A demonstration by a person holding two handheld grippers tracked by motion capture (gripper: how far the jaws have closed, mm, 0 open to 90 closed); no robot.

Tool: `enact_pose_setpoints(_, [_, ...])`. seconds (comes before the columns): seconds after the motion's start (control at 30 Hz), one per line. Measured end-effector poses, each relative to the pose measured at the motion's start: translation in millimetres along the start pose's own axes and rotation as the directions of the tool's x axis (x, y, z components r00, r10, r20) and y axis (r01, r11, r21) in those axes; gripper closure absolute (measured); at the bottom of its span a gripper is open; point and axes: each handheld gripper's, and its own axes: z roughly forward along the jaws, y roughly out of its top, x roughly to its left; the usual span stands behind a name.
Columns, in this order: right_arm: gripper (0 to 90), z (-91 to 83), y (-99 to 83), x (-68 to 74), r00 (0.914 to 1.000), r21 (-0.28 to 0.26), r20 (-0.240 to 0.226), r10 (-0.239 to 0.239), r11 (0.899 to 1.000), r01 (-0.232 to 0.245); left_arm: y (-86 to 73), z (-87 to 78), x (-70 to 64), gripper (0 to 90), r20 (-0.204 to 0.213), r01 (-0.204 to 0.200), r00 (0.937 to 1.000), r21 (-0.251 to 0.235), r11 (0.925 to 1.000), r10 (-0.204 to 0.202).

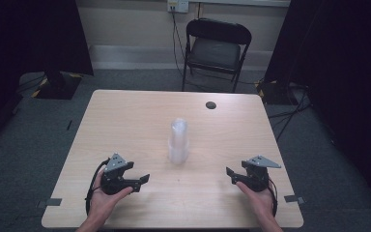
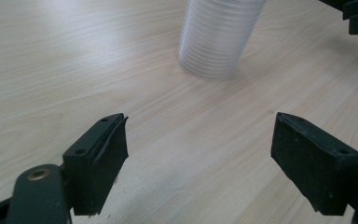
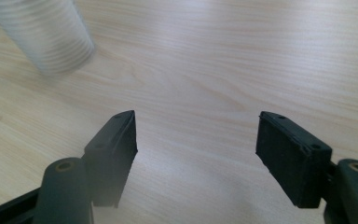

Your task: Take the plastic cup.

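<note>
- Nearest the person, the left gripper (image 1: 142, 180) rests in a hand at the near left of the tabletop (image 1: 125, 116), jaws spread wide with nothing between them.
- The right gripper (image 1: 230, 174) sits at the near right, also held in a hand, its jaws likewise wide apart and empty, bare wood showing between them.
- Between the two and a little farther on, a stack of clear plastic cups (image 1: 178, 141) stands upright near the tabletop's middle, well apart from both grippers.
- Beyond it, a small dark round spot (image 1: 211, 105) marks the far edge.
- Past the tabletop stands a black folding chair (image 1: 215, 50).
</note>
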Motion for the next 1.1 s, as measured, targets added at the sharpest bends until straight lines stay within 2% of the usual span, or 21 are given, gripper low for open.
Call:
enact_pose_setpoints(0.03, [29.0, -0.7, 0.2, 0.2, 1.0, -0.008, 0.004, 0.003, 1.0, -0.003, 0.3, 0.2, 0.5, 18.2, 0.002, 0.009, 1.0, -0.007, 0.9999, -0.009])
enact_pose_setpoints(0.13, [30.6, -0.6, 0.3, 1.2, 0.9995, -0.009, -0.021, 0.025, 1.0, -0.025, 4.1, 1.7, 0.8, 18.2, 0.0, 0.018, 0.9998, -0.008, 0.9998, -0.018])
enact_pose_setpoints(0.23, [31.5, -0.6, 1.1, 3.6, 0.999, -0.011, -0.044, 0.011, 1.0, -0.012, 6.6, 3.5, 0.4, 19.0, 0.004, 0.023, 0.9997, -0.016, 0.9996, -0.022])
enact_pose_setpoints(0.33, [31.5, -0.5, 2.2, 7.8, 0.9972, -0.013, -0.075, 0.006, 1.0, -0.007, 11.8, 8.1, -2.4, 19.7, 0.009, 0.009, 0.9999, -0.007, 0.9999, -0.008])
enact_pose_setpoints(0.47, [31.5, -1.3, 1.8, 7.0, 0.997, -0.012, -0.078, 0.005, 1.0, -0.006, 15.1, 7.5, -8.0, 19.8, 0.019, -0.003, 0.9998, -0.008, 1.0, 0.004])
enact_pose_setpoints(0.5, [31.5, -2.7, 1.9, 6.0, 0.9969, -0.014, -0.077, 0.013, 1.0, -0.014, 17.3, 6.3, -11.0, 19.8, 0.021, -0.017, 0.9996, -0.016, 0.9997, 0.017])
enact_pose_setpoints(0.53, [31.5, -3.2, 2.2, 5.9, 0.9969, -0.014, -0.078, 0.012, 1.0, -0.013, 21.2, 4.1, -15.3, 19.9, 0.018, -0.047, 0.9987, -0.021, 0.9987, 0.047])
enact_pose_setpoints(0.57, [31.5, -4.1, 2.5, 5.9, 0.997, -0.016, -0.077, 0.011, 1.0, -0.012, 21.2, 4.1, -15.3, 19.9, 0.018, -0.047, 0.9987, -0.021, 0.9987, 0.047])
enact_pose_setpoints(0.6, [31.5, -5.0, 2.7, 6.2, 0.9972, -0.018, -0.074, 0.011, 1.0, -0.012, 26.2, 1.9, -19.5, 19.8, 0.022, -0.066, 0.9976, -0.033, 0.9973, 0.066])
enact_pose_setpoints(0.77, [30.8, -6.1, 0.8, 8.5, 0.9977, -0.008, -0.068, -0.008, 1.0, 0.008, 36.1, -0.6, -25.1, 19.8, 0.039, -0.052, 0.9978, -0.05, 0.9974, 0.053])
enact_pose_setpoints(0.8, [30.8, -6.4, 0.8, 8.2, 0.9974, -0.006, -0.072, 0.001, 1.0, -0.001, 42.4, -2.8, -28.3, 19.9, 0.011, -0.092, 0.9956, -0.064, 0.9937, 0.093])
enact_pose_setpoints(0.83, [30.9, -6.6, 1.3, 7.9, 0.9974, -0.008, -0.073, 0.0, 1.0, -0.001, 45.3, -3.8, -28.9, 20.5, 0.015, -0.097, 0.9951, -0.083, 0.9918, 0.098])
enact_pose_setpoints(0.87, [30.8, -7.2, 1.9, 7.4, 0.9974, -0.009, -0.072, 0.001, 1.0, -0.002, 48.0, -4.0, -28.7, 23.0, 0.033, -0.08, 0.9959, -0.099, 0.9919, 0.084])
enact_pose_setpoints(0.9, [30.8, -7.5, 2.5, 6.7, 0.9977, -0.014, -0.068, 0.002, 1.0, -0.003, 48.0, -4.0, -28.7, 24.8, 0.033, -0.08, 0.9959, -0.099, 0.9919, 0.084])
enact_pose_setpoints(0.97, [30.9, -7.4, 2.8, 5.3, 0.9977, -0.018, -0.067, 0.007, 1.0, -0.009, 57.8, -0.9, -26.4, 23.9, 0.021, -0.087, 0.9958, -0.106, 0.9906, 0.09])
enact_pose_setpoints(1.1, [30.8, -6.7, 3.1, 4.0, 0.9976, -0.016, -0.068, 0.012, 1.0, -0.013, 67.7, 5.0, -25.4, 23.9, 0.024, -0.081, 0.9961, -0.11, 0.9906, 0.084])
